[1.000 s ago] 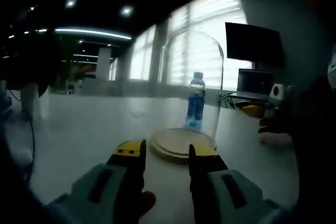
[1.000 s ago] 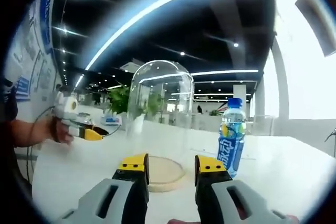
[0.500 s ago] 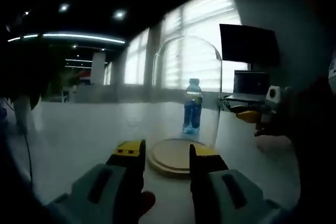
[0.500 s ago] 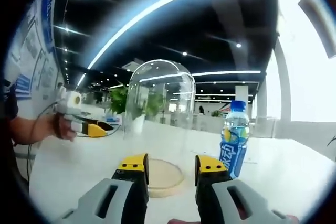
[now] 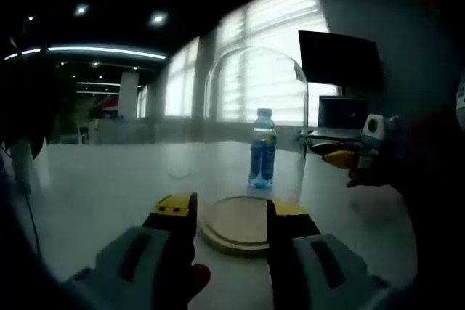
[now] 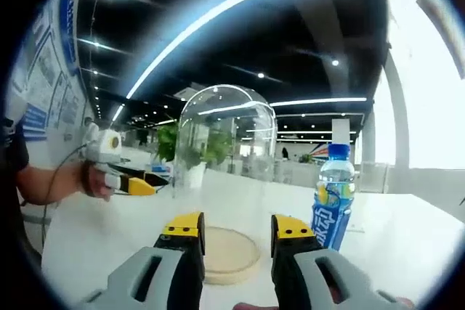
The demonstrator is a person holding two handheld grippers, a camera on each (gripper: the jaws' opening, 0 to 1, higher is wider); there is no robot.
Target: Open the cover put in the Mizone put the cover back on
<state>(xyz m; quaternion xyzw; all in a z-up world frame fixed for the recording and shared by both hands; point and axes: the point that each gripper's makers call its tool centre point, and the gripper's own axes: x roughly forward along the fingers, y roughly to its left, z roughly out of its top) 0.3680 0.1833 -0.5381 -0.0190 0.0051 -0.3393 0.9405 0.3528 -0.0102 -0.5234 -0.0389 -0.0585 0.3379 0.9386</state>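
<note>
In your left gripper view, your left gripper [image 5: 221, 215] hangs low over the white table [image 5: 109, 179] with its yellow-tipped jaws spread apart and nothing between them. Just past the tips is the round wooden base [image 5: 236, 221], and the clear glass dome [image 5: 254, 125] stands upright on it. The blue Mizone bottle [image 5: 262, 149] shows through the glass, standing on the table beyond the dome, not under it. Further right, your right gripper [image 5: 347, 156] comes in from the side, held above the table, near a dark monitor [image 5: 338, 59] and a laptop [image 5: 345, 115].

In your right gripper view, the left gripper [image 6: 127, 179] sits at the left, a hand [image 6: 98, 179] wrapped around it, and you cannot tell there how its jaws stand. In the middle, the dome [image 6: 225, 139] rests on its base [image 6: 231, 253], straight ahead of your right gripper [image 6: 237, 231], whose jaws are parted and empty. The bottle [image 6: 333, 197] stands upright on the table [image 6: 392, 237] to the right of the base, beside it and apart from it.
</note>
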